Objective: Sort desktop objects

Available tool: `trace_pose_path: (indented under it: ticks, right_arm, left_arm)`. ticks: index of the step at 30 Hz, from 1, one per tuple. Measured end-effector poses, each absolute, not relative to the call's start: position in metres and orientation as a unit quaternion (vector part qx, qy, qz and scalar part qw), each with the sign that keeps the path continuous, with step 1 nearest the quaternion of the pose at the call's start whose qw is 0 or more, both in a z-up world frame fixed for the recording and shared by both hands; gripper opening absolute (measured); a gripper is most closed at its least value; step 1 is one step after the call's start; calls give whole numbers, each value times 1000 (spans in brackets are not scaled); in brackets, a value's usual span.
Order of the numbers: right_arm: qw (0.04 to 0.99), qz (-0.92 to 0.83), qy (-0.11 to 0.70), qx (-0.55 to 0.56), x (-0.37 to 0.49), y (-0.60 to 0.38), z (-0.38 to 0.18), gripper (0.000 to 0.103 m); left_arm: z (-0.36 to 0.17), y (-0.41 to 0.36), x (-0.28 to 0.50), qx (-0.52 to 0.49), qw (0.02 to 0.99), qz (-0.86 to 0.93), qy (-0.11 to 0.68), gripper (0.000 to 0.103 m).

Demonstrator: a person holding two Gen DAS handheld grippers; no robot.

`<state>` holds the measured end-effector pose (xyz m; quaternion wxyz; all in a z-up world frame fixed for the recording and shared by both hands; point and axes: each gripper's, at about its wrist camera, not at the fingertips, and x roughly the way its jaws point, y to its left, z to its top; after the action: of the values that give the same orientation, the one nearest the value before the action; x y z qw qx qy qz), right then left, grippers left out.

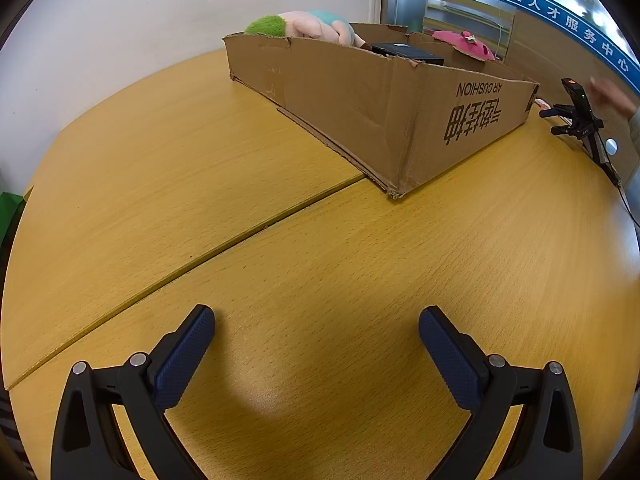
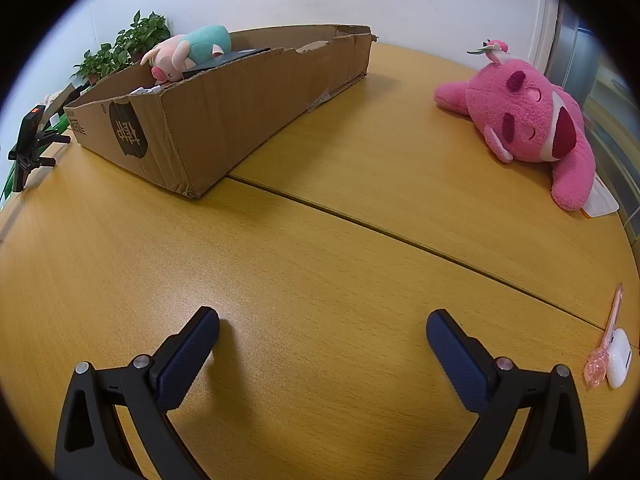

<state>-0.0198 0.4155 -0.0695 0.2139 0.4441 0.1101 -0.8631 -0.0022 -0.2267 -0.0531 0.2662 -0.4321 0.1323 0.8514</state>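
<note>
Plainly both hand-held grippers [image 1: 317, 328] [image 2: 322, 330] gape empty over grained wood [image 2: 320, 248]; fuzzy pink plush [image 2: 532, 120] beside corrugated box [image 2: 240, 112]

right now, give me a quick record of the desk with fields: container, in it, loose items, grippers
container: cardboard box, open top, on the wooden table
in it: pig plush at one end; a black flat item beside it
loose items: pink plush lying on the table, apart from the box; pink pen touching a white case near the right edge
left gripper: open, nothing between the fingers
right gripper: open, nothing between the fingers
other: black tripod past the box
</note>
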Motion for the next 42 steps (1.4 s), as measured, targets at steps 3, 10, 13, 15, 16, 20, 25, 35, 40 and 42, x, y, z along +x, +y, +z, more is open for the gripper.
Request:
trace_pose_path:
  ticks: [3, 10, 13, 15, 16, 20, 25, 35, 40, 42]
  right_arm:
    - [214, -863, 110, 444, -20, 415, -70, 103]
    - [213, -863, 111, 444, -18, 415, -70, 103]
    - [213, -864, 111, 443, -18, 414, -70, 103]
    - [212, -864, 111, 444, -18, 414, -71, 103]
    - [212, -864, 111, 443, -18, 414, -71, 103]
    - [212, -864, 112, 444, -18, 414, -71, 103]
    - [212, -864, 112, 443, -17, 414, -71, 103]
    - [212, -864, 112, 443, -17, 414, -71, 103]
    - [212, -864, 112, 443, -19, 415, -72, 103]
    - [212, -864, 112, 443, -19, 415, -72, 103]
  left_arm:
    - [-53, -227, -2, -432, 266, 851, 132, 103]
    - [-53, -227, -3, -432, 266, 851, 132, 103]
    - [-53, -227, -3, -432, 266, 851, 132, 103]
    - [-53, -227, -3, -432, 266, 851, 132, 103]
    - [-53, -227, -4, -432, 266, 851, 132, 103]
    - [-52, -227, -4, -433, 266, 851, 132, 103]
    - [-52, -228, -4, -433, 266, 851, 132, 103]
    - [-52, -228, -4, -432, 266, 851, 132, 103]
    - [-51, -228, -3, -433, 265, 851, 132, 103]
    - [-51, -228, -3, -433, 265, 851, 132, 103]
